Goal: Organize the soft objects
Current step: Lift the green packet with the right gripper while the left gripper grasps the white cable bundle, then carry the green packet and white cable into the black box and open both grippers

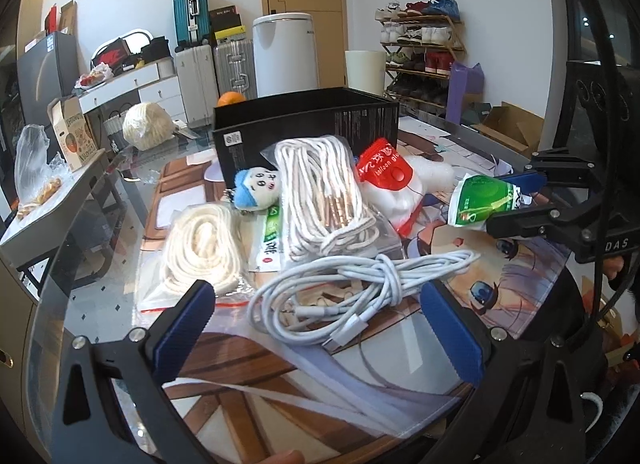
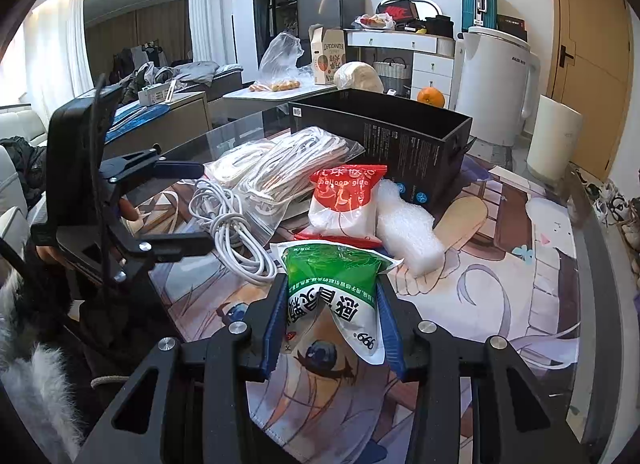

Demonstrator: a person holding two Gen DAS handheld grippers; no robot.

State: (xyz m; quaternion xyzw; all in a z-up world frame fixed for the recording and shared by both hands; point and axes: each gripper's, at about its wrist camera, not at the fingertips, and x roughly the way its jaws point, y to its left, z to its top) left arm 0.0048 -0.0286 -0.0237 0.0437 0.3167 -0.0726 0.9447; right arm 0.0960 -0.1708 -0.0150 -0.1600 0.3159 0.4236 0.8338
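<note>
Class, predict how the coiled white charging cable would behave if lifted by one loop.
The charging cable is probably floppy: its loops sprawl loosely. It would likely hang together, since one strand wraps the bundle's middle. It looks light.

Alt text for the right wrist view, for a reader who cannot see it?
The right gripper is shut on a green and white packet above a printed mat. Beyond lie a white cable, bagged rope and an open black box.

Wrist views close, angled down (opposite sides), sharing black box.
</note>
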